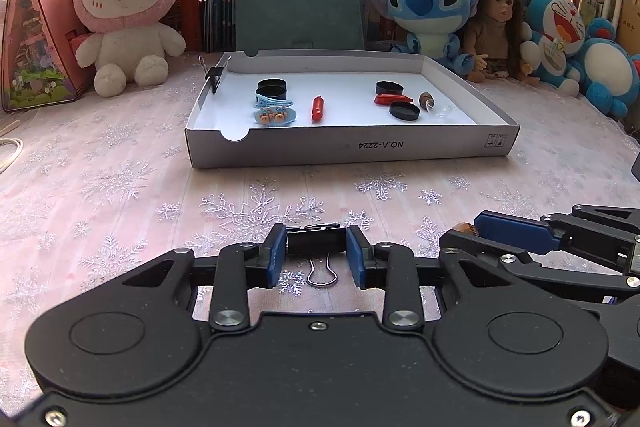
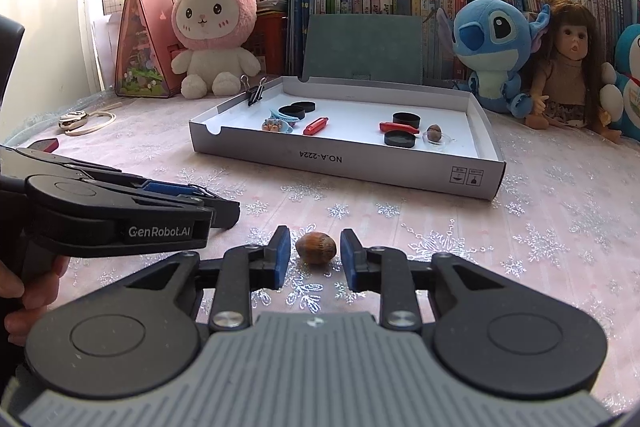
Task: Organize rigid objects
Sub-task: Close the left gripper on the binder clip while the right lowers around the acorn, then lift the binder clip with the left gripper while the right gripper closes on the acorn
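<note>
My left gripper [image 1: 317,247] is shut on a black binder clip [image 1: 316,242] that rests on the tablecloth, its wire handle pointing back at me. My right gripper [image 2: 316,247] is open, its fingers on either side of a brown acorn-like nut [image 2: 316,246] without touching it. The right gripper also shows at the right in the left wrist view [image 1: 516,227]. The left gripper shows at the left in the right wrist view [image 2: 192,195]. A shallow white box [image 1: 496,143] farther back holds black caps, red pieces, blue clips and another nut [image 2: 434,134].
Another binder clip [image 1: 215,74] is clipped on the box's far left wall. Plush toys [image 1: 128,7], a doll [image 2: 568,67] and books line the back. A pink house-shaped case [image 2: 140,47] and a corded object [image 2: 74,119] lie at the left.
</note>
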A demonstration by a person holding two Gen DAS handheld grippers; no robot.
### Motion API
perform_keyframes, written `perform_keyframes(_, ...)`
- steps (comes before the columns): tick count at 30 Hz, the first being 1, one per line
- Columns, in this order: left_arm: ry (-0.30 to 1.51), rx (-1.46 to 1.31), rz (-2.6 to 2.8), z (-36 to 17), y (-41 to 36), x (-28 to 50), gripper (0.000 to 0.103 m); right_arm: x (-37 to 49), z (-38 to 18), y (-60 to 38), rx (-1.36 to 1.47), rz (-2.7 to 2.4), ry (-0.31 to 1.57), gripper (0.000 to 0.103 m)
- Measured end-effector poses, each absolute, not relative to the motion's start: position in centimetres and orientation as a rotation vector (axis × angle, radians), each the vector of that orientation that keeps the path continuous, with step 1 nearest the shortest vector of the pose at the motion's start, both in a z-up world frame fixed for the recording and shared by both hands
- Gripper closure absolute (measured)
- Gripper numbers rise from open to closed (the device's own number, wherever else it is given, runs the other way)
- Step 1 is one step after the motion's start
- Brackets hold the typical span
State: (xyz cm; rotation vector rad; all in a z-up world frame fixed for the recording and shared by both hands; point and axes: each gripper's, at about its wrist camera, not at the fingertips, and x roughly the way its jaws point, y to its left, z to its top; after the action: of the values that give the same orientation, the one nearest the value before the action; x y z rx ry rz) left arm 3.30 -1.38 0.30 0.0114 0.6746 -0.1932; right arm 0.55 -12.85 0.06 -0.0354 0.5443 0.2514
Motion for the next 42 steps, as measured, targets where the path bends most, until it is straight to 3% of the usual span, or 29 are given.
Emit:
perform_keyframes(11,0.634,-0.015,-0.139,-0.3,-1.0,2.3,0.072,0.2,-0.9,-12.4,-0.032,0.144,0.510,0.065)
perform_keyframes(15,0.632,-0.018,-0.134,-0.3,-1.1,2.4,0.070,0.1,-1.1,-12.0,-0.052,0.119,0.495,0.055)
perform_keyframes(22,0.624,0.005,-0.112,-0.6,-1.4,2.8,0.060,0.1,-1.1,-12.0,-0.029,0.082,0.499,0.053)
perform_keyframes(42,0.605,0.025,-0.076,-0.9,-1.8,2.9,0.059,0.6,-1.2,-12.0,-0.018,-0.020,0.532,0.033)
